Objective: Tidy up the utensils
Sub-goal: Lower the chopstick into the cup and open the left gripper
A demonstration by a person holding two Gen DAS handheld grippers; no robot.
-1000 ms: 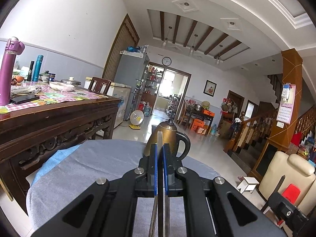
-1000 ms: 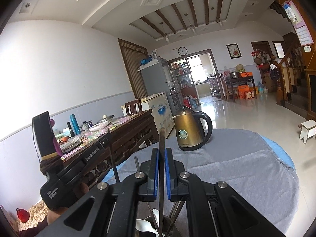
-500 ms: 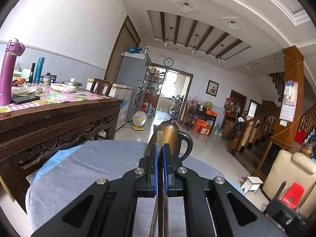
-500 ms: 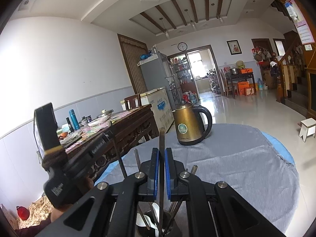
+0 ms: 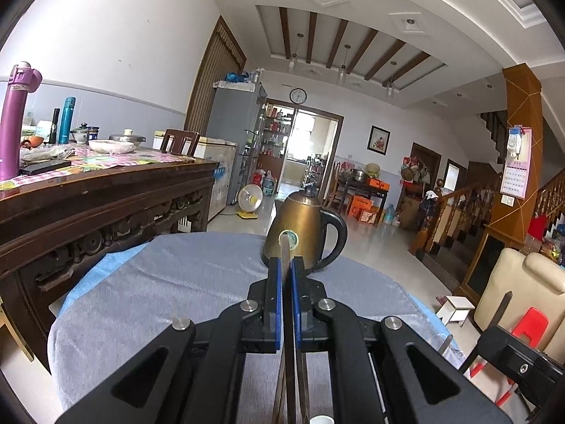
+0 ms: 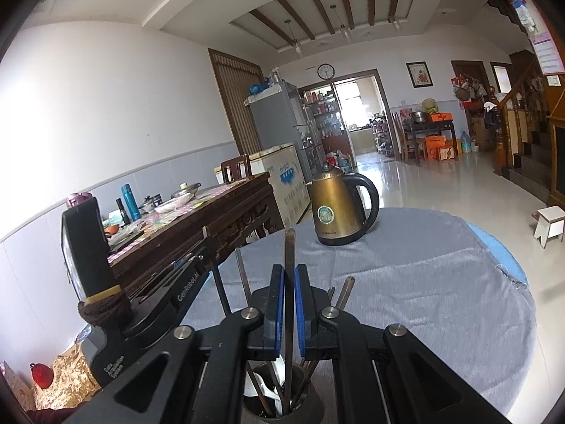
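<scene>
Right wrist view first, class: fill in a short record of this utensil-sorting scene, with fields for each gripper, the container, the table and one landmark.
right gripper: shut on a slim dark metal utensil handle, upright
left gripper: shut on a thin flat metal utensil
container: dark round metal holder below the right gripper, holding several utensils
table: round, grey cloth
landmark: bronze electric kettle with black handle, on the table's far side

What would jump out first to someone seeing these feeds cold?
The brass-coloured kettle standing alone at the far side of the grey-clothed round table. Then each gripper, left and right, shut on an upright utensil handle, the right one above a metal cup crowded with utensils at the table's near edge.
</scene>
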